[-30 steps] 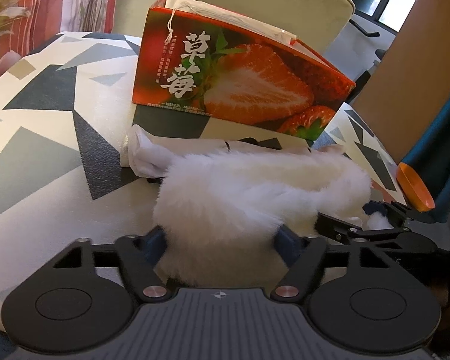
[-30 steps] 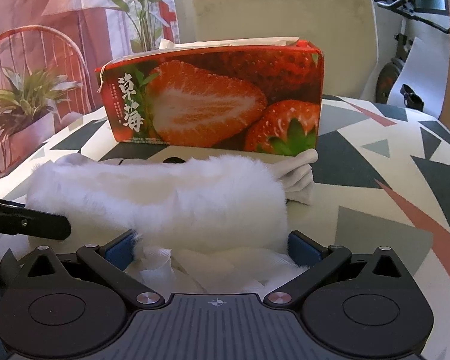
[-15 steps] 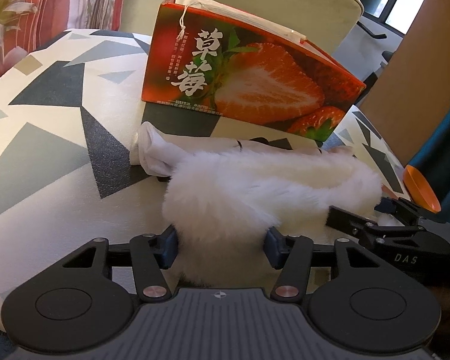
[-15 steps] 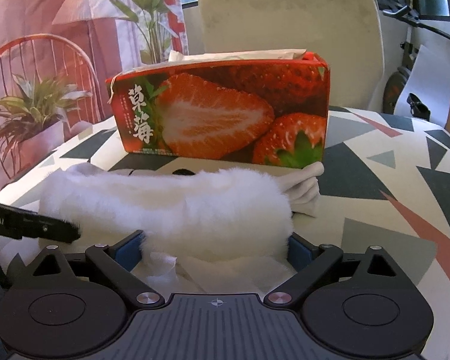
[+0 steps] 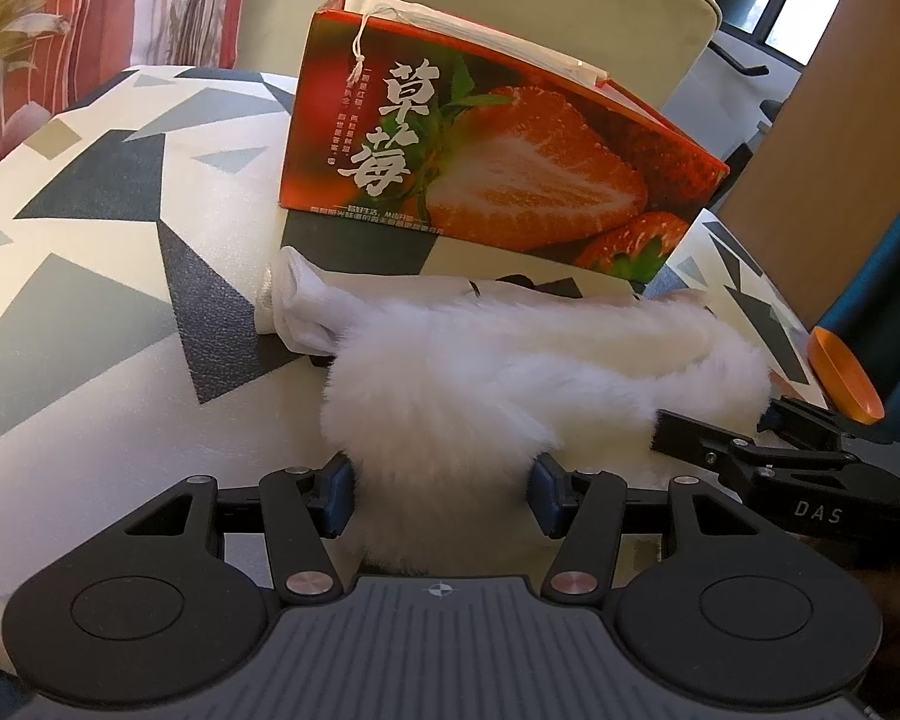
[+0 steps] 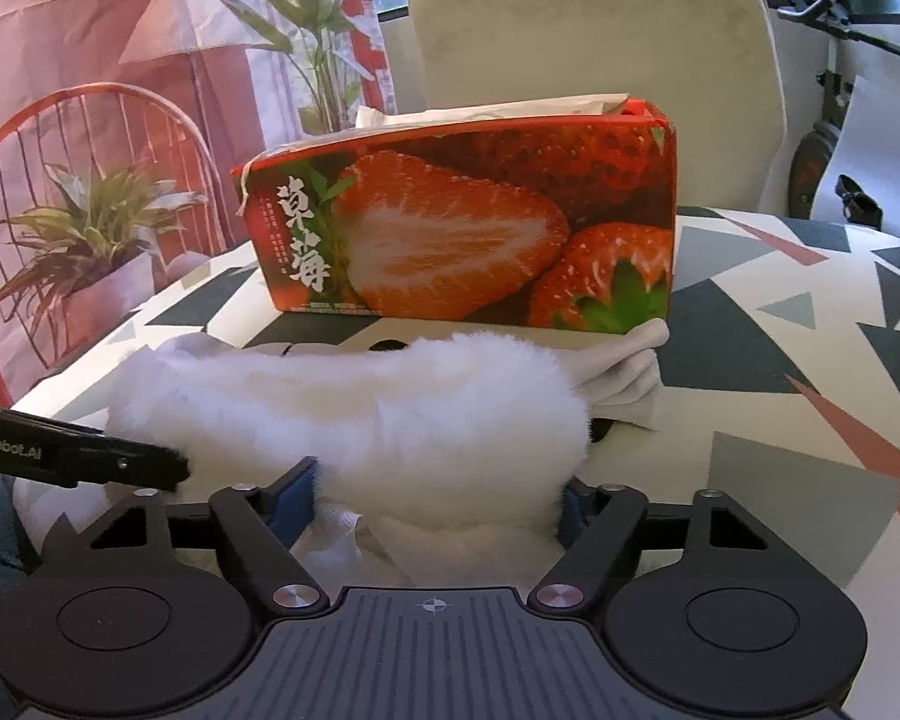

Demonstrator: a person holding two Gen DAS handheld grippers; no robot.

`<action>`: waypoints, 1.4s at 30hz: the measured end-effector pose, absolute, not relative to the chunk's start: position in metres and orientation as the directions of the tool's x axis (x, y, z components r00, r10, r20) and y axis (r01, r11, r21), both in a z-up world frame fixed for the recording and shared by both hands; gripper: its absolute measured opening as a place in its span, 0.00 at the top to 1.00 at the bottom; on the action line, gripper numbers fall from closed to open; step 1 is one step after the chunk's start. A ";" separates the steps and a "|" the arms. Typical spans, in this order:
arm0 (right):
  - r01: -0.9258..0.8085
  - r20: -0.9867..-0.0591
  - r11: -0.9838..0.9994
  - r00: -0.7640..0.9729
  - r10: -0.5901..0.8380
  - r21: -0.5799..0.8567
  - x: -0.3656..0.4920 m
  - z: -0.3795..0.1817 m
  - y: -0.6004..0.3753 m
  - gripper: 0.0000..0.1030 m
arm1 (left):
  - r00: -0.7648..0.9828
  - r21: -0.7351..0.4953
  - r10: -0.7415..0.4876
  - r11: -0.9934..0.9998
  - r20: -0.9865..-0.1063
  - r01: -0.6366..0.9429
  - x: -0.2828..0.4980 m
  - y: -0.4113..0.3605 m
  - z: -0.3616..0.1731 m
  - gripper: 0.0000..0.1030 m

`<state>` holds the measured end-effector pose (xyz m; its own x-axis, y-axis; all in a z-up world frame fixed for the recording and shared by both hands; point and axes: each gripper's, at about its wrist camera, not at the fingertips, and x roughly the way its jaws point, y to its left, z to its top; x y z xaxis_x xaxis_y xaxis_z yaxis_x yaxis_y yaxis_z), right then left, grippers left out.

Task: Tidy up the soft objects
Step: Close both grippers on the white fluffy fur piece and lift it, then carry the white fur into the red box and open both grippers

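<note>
A long, fluffy white fur piece lay across the near part of the tabletop, which was covered in a white cloth printed with grey and dark triangles. Just beyond it stood a red cardboard box printed with strawberries, with white paper showing at its open top. A white folded fabric item lay between the box and the fur, touching the fur and partly tucked under it. The left tongs were clamped on one end of the fur, their blue pads pressed into the pile on both sides. The right tongs straddled the other end of the same fur piece; they had just been closing, and their blue pads met the fluffy pile on both sides. In each wrist view the black finger of the other tongs reached in from the side against the fur. A pale upholstered chair back stood behind the box.
</note>
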<state>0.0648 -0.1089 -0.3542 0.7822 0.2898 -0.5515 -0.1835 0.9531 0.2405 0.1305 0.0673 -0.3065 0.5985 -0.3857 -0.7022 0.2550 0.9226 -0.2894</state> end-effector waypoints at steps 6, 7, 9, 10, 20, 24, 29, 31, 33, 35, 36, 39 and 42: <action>-0.211 -0.544 0.943 0.774 0.323 0.259 0.063 -0.353 -0.108 0.46 | 0.593 -0.294 -0.397 0.918 -0.701 0.267 0.131 0.066 -0.306 0.43; -0.214 -0.543 0.942 0.774 0.326 0.260 0.062 -0.352 -0.107 0.47 | 0.592 -0.295 -0.399 0.917 -0.701 0.269 0.131 0.066 -0.306 0.43; -0.222 -0.541 0.939 0.772 0.334 0.262 0.062 -0.352 -0.107 0.53 | 0.590 -0.298 -0.404 0.914 -0.699 0.274 0.130 0.066 -0.306 0.43; -0.226 -0.539 0.938 0.772 0.337 0.263 0.061 -0.351 -0.107 0.54 | 0.590 -0.300 -0.408 0.913 -0.697 0.276 0.130 0.066 -0.306 0.44; -0.242 -0.521 0.930 0.775 0.356 0.276 0.056 -0.344 -0.106 0.72 | 0.595 -0.346 -0.490 0.871 -0.637 0.348 0.123 0.065 -0.298 0.80; -0.243 -0.505 0.928 0.785 0.359 0.281 0.052 -0.339 -0.106 0.75 | 0.602 -0.348 -0.508 0.861 -0.616 0.372 0.118 0.062 -0.293 0.80; -0.234 -0.476 0.928 0.805 0.353 0.291 0.046 -0.331 -0.110 0.76 | 0.629 -0.351 -0.513 0.858 -0.584 0.375 0.114 0.063 -0.287 0.80; -0.231 -0.467 0.926 0.811 0.352 0.297 0.044 -0.328 -0.112 0.76 | 0.636 -0.340 -0.513 0.859 -0.577 0.384 0.112 0.061 -0.284 0.80; -0.228 -0.459 0.926 0.816 0.350 0.300 0.043 -0.326 -0.114 0.76 | 0.647 -0.314 -0.512 0.858 -0.564 0.406 0.111 0.058 -0.279 0.80; -0.218 -0.451 0.926 0.823 0.345 0.310 0.044 -0.322 -0.116 0.77 | 0.662 -0.307 -0.525 0.851 -0.535 0.426 0.110 0.058 -0.268 0.80; -0.213 -0.445 0.924 0.827 0.344 0.317 0.044 -0.319 -0.118 0.77 | 0.670 -0.310 -0.533 0.846 -0.517 0.434 0.110 0.058 -0.263 0.80; -0.203 -0.412 0.917 0.845 0.342 0.343 0.046 -0.307 -0.127 0.77 | 0.701 -0.314 -0.546 0.837 -0.458 0.447 0.109 0.061 -0.244 0.80; -0.211 -0.380 0.912 0.858 0.345 0.352 0.050 -0.293 -0.131 0.77 | 0.728 -0.309 -0.547 0.836 -0.414 0.453 0.110 0.063 -0.227 0.80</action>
